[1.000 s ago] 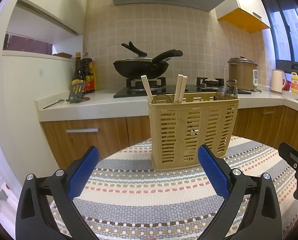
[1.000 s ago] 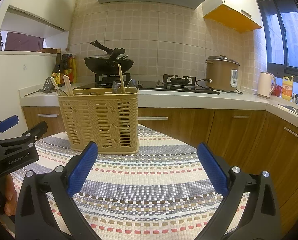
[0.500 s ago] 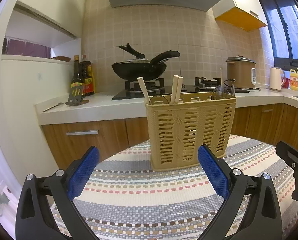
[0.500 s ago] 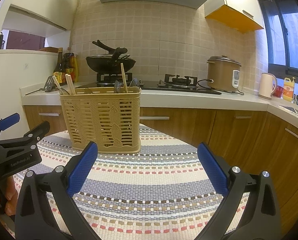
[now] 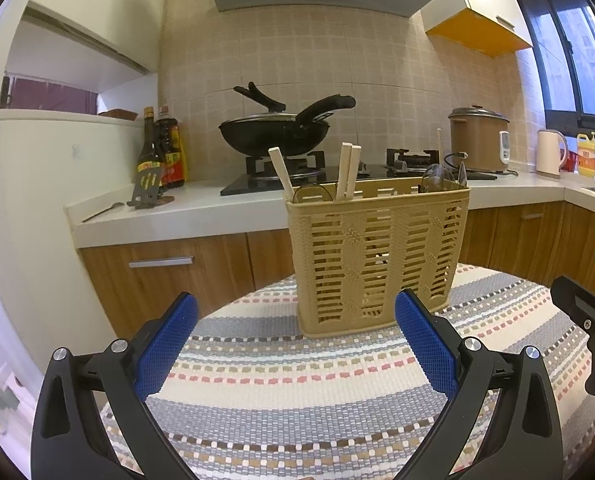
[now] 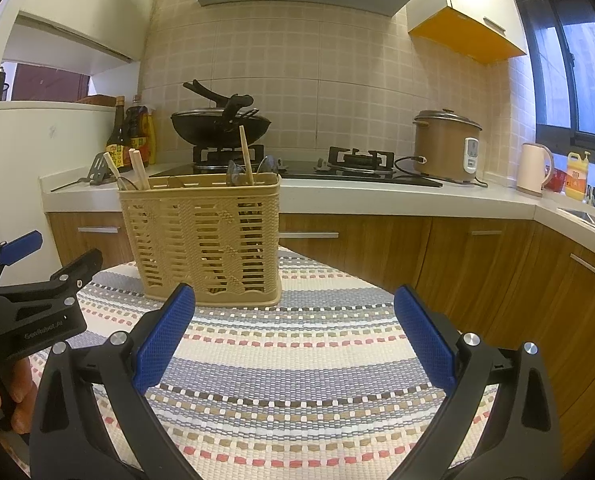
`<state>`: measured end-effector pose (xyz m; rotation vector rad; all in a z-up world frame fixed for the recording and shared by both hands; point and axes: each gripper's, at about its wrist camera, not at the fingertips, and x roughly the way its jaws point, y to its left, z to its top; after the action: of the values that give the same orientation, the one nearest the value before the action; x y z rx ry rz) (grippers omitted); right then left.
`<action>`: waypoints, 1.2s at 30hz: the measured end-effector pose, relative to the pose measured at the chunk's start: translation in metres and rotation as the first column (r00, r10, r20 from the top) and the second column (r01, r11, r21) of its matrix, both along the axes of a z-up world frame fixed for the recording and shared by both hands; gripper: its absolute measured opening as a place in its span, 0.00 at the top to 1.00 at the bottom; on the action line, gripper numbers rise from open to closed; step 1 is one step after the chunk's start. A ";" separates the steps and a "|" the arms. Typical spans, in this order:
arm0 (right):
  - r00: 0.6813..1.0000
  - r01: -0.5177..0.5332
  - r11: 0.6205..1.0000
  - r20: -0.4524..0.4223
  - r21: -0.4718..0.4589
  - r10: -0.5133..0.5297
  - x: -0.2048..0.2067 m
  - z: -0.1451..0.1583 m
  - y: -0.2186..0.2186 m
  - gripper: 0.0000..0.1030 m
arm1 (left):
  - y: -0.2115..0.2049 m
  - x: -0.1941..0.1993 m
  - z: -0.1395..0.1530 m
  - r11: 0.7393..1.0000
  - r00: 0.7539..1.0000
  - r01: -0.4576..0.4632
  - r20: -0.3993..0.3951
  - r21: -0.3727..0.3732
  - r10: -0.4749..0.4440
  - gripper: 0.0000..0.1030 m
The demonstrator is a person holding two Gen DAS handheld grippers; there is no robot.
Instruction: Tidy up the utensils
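A black wok (image 5: 275, 136) sits on the gas stove (image 6: 297, 168) far ahead. Left of it stand sauce bottles (image 5: 163, 152); right of it, a brown rice cooker (image 6: 447, 144), a cream kettle (image 6: 533, 168) and a yellow bottle (image 6: 576, 170). A striped woven cloth (image 6: 297, 360) lies directly below.

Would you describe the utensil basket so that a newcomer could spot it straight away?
Start at the striped woven mat on the round table in front of the kitchen counter. The utensil basket stands upright on it: a beige slotted plastic box with chopsticks poking out, the only thing on the mat.
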<state>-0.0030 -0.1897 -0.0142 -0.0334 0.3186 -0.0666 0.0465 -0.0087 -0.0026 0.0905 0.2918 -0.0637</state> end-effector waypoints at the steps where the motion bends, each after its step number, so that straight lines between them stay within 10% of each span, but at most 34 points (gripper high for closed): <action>1: 1.000 0.000 1.000 0.000 -0.001 0.000 0.000 0.000 0.000 0.08 | 0.000 0.000 0.000 1.000 1.000 0.000 -0.002 -0.003 0.000 0.07; 36: 1.000 0.010 1.000 -0.006 -0.016 -0.010 0.002 -0.002 0.002 0.08 | 0.007 0.003 0.001 1.000 1.000 -0.025 0.003 -0.018 0.025 0.07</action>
<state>-0.0007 -0.1878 -0.0160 -0.0481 0.3248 -0.0789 0.0496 -0.0021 -0.0018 0.0694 0.2891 -0.0410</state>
